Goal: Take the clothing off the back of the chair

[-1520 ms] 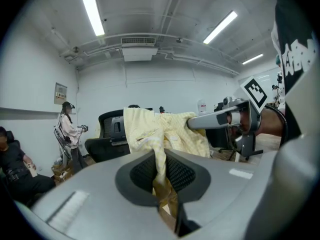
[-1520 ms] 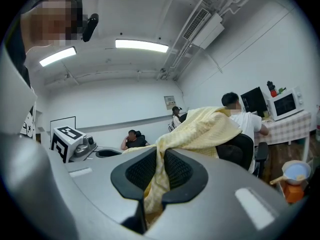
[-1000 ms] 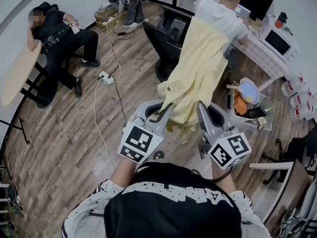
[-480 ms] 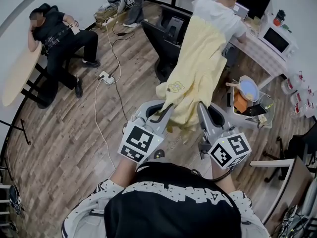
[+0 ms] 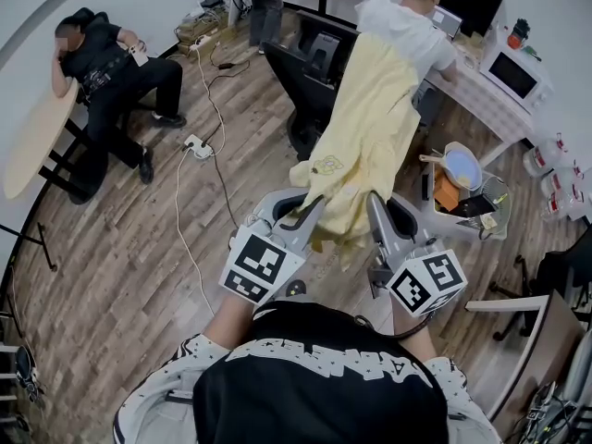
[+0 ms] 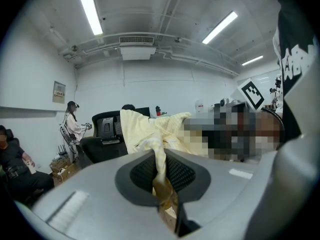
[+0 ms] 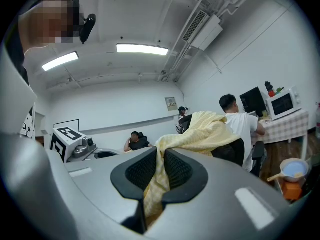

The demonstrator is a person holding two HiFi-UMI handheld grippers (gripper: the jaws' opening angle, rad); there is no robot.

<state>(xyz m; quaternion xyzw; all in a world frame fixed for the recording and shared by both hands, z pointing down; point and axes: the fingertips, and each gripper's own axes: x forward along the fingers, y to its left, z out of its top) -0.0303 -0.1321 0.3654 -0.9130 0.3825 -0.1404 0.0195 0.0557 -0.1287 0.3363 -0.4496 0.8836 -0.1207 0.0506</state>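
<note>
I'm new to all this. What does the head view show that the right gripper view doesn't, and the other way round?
Only the head view: the white power strip lying on the floor, the round wooden table, and the left tongs gripping the yellow garment. Only the right gripper view: the ceiling lights, the air-conditioning unit, and a close look at the right tongs pinching a fold of that cloth between their dark pads. Both: the garment, the seated person in a white shirt and the microwave.
</note>
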